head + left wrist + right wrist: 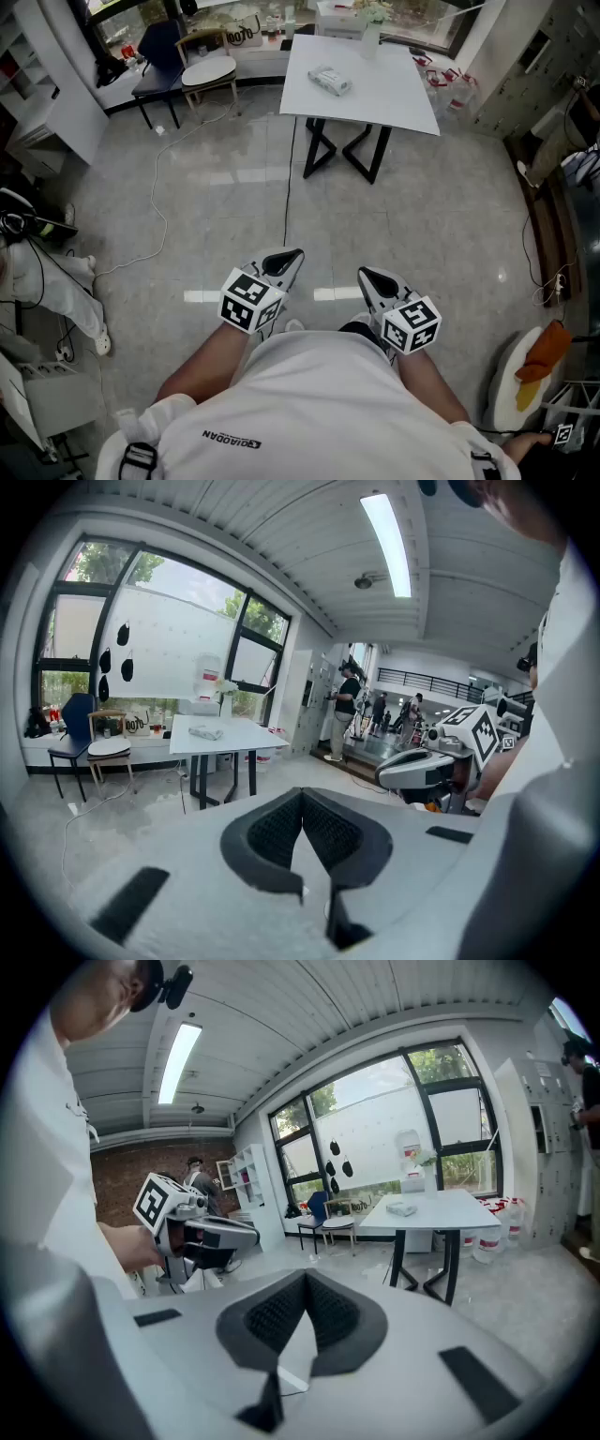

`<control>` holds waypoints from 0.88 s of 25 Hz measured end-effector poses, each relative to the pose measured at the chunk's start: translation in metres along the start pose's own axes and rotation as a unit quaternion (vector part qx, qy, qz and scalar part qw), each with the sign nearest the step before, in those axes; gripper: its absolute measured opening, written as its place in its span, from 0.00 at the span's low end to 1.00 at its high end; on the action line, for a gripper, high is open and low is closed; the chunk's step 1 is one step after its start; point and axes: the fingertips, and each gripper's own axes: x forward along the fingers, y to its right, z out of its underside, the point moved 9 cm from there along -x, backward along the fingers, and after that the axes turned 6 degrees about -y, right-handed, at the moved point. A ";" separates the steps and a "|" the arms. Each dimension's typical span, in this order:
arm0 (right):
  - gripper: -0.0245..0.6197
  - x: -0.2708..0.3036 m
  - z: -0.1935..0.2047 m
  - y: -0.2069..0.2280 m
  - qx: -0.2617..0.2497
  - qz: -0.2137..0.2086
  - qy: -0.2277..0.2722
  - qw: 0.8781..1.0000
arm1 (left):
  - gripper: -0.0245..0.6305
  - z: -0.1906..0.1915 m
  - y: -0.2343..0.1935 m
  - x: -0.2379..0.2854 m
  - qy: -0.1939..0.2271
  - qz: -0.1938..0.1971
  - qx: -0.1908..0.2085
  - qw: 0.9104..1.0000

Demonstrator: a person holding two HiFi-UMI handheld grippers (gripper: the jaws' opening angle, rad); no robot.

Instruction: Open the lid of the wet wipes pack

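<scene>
Clenched on nothing, the left gripper and right gripper hung well apart from the wipes pack — lying on the counter.

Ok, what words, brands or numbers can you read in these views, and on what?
"QIAODAN": dark print on the person's white shirt, upside down in the head view.
Soft white wet wipes pack on the white rectangular table: print too small to read.
Small sign with dark script on the window ledge: too blurred to read.
Two black-and-white marker cubes: patterns only, no words.
</scene>
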 end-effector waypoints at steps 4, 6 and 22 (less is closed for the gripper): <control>0.05 0.001 0.002 0.000 0.001 0.001 0.001 1.000 | 0.05 0.000 0.000 0.001 0.002 0.001 0.001 1.000; 0.05 0.000 0.003 0.000 0.001 0.002 0.000 1.000 | 0.05 -0.001 0.001 0.002 0.004 0.003 0.002 1.000; 0.05 0.004 0.005 -0.014 -0.012 0.010 -0.004 1.000 | 0.05 0.010 -0.005 -0.007 0.007 0.010 -0.022 1.000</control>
